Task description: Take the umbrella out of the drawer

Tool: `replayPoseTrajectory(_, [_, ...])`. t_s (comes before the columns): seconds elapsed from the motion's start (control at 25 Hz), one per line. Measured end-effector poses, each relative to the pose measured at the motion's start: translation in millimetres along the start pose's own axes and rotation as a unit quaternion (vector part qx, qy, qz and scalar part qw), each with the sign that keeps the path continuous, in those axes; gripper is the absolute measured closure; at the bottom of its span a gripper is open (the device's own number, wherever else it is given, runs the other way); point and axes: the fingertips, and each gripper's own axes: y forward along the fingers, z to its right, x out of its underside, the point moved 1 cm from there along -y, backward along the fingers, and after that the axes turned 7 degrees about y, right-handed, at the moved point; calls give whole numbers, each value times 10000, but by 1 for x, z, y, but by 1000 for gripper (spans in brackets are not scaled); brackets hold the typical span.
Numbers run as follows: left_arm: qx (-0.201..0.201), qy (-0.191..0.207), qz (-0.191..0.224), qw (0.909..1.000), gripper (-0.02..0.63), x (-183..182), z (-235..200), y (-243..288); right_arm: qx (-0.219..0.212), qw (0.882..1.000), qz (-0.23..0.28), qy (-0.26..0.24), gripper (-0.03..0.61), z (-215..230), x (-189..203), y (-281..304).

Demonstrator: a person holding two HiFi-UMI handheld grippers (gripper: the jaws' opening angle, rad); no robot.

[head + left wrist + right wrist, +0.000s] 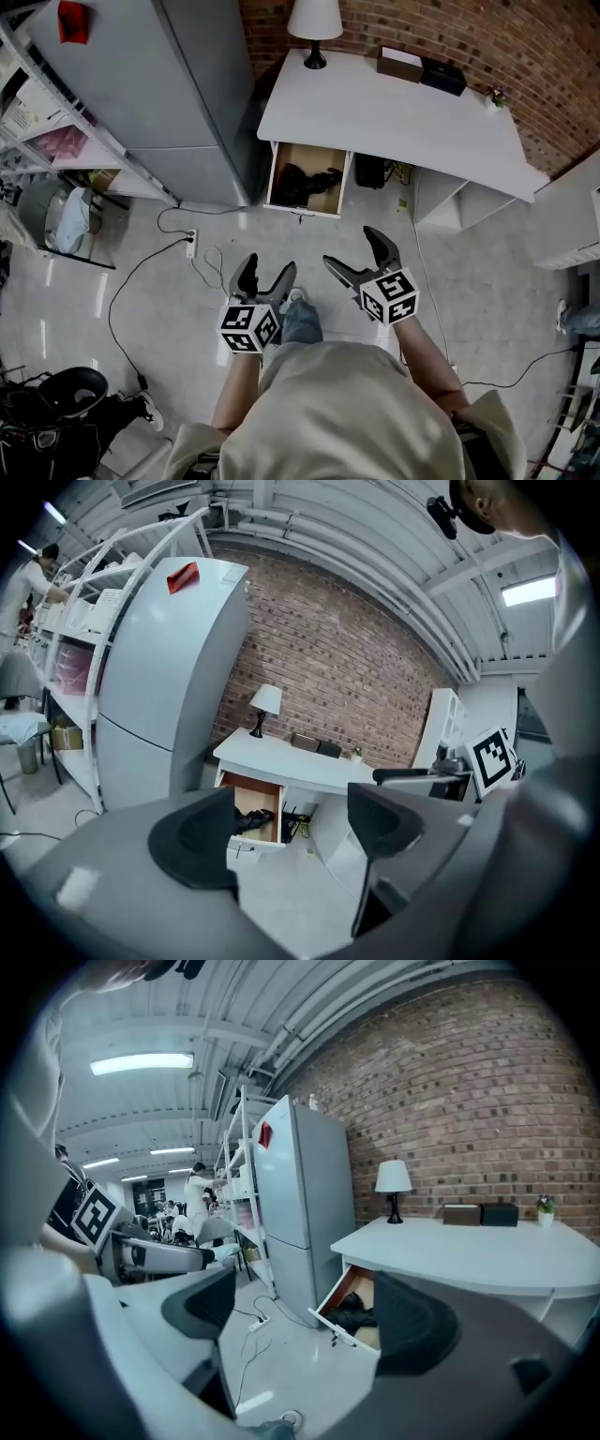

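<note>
Crumpled black umbrella (307, 182) in open wooden drawer (284, 155), left gripper (267, 270), right gripper (353, 249), jaws apart, empty.

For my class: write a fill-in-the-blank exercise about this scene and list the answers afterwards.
The drawer below the white desk stands ____.
The black umbrella lies ____ the drawer.
The left claw and right claw both grip ____.
The lamp stands on the ____.
Answers: open; inside; nothing; desk.

Umbrella (306, 181) in open drawer (278, 175) under desk (394, 122), fridge (159, 84) left, lamp (315, 23) on desk.
</note>
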Motion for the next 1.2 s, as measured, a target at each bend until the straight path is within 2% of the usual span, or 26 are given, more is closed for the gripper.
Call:
replayPoseTrajectory(0.16, [72,5,-52,10000,252,-14,-33,29,90,9999,-131,8,144,12,-8,40])
replayPoseTrajectory(0.48, [228,-122,-296,9992,252,-21,-83,74,265,9988,-420,56,145,39,-11,107])
replayPoseTrajectory(0.84, [338,-137,-537,9979,252,-17,-122,110,447,9970,-613,119,146,64,-4,163])
replayPoseTrajectory(1.04, [383,-66,-830,9958,252,-4,-135,125,497,9950,-850,151,146,80,10,190])
replayPoseTrajectory(1.2, [318,-265,-946,9947,252,7,-142,136,480,9926,-1113,101,146,99,29,216])
